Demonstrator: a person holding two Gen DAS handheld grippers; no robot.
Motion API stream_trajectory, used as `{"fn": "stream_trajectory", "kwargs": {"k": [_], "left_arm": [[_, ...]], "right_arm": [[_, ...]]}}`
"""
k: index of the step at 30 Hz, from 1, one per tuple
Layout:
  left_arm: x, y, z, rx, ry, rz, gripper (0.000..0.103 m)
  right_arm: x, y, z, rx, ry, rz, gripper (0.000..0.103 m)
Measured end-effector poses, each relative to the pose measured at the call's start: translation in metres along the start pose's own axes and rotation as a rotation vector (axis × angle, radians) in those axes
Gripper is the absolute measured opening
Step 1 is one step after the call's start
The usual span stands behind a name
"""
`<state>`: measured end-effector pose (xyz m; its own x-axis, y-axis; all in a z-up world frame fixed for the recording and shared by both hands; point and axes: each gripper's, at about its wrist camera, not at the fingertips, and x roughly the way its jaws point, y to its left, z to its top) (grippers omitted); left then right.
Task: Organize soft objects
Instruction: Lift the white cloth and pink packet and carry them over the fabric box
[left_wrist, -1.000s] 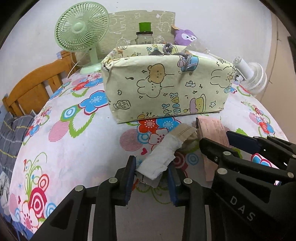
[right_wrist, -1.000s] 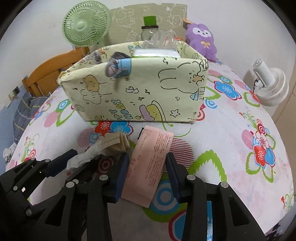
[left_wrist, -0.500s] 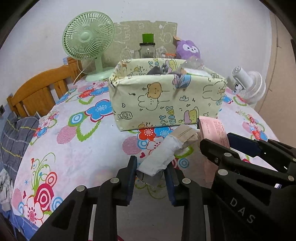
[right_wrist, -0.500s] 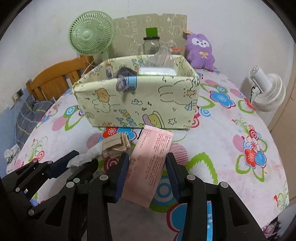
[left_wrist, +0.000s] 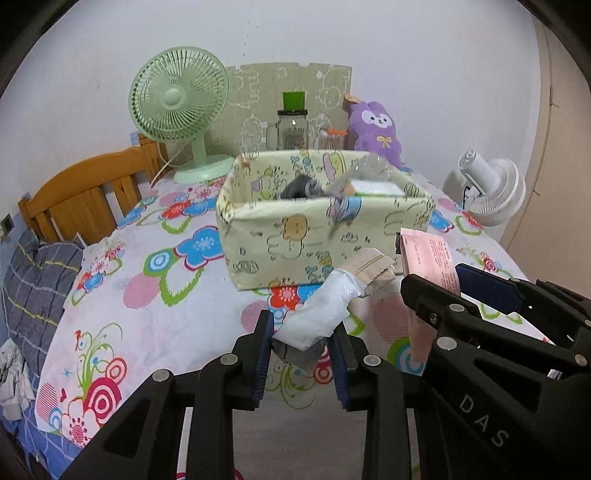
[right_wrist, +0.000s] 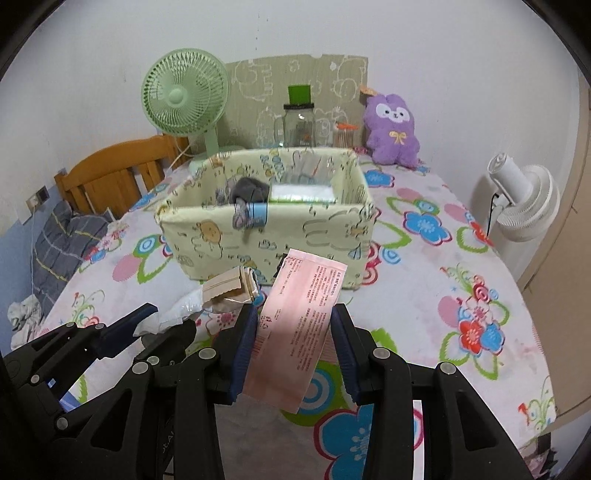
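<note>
My left gripper (left_wrist: 302, 328) is shut on a white plastic-wrapped packet (left_wrist: 321, 310) with a folded beige cloth end (left_wrist: 373, 267), held off the flowered tablecloth (left_wrist: 155, 295). My right gripper (right_wrist: 294, 321) is shut on a flat pink packet (right_wrist: 303, 295), which juts up between the pads. Both hang side by side in front of a pale yellow cartoon-print fabric box (right_wrist: 295, 236). Inside the box lie grey socks (right_wrist: 249, 188) and a white packet (right_wrist: 303, 192). The pink packet (left_wrist: 428, 254) also shows at the right in the left wrist view.
Behind the box stand a green fan (left_wrist: 179, 96), a glass jar (left_wrist: 293, 127) and a purple plush (left_wrist: 373, 125). A white fan (left_wrist: 495, 192) sits at the right table edge. At the left are a wooden chair (left_wrist: 81, 192) and a grey plaid cloth (left_wrist: 33, 280).
Both grippers have risen and drawn back from the box, each keeping its packet. The box looks smaller and its inside has come into view.
</note>
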<state>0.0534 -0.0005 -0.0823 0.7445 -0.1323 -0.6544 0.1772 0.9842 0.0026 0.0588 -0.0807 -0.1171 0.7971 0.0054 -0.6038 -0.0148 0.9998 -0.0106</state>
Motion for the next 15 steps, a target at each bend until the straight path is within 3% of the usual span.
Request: {"fn": "stream_trajectory", "kwargs": {"k": [15], "left_arm": [[-0.034, -0.002, 0.025, -0.01, -0.082, 0.025, 0.028]], "right_arm": [[-0.036, 0.0, 0.025, -0.002, -0.085, 0.026, 0.044]]}}
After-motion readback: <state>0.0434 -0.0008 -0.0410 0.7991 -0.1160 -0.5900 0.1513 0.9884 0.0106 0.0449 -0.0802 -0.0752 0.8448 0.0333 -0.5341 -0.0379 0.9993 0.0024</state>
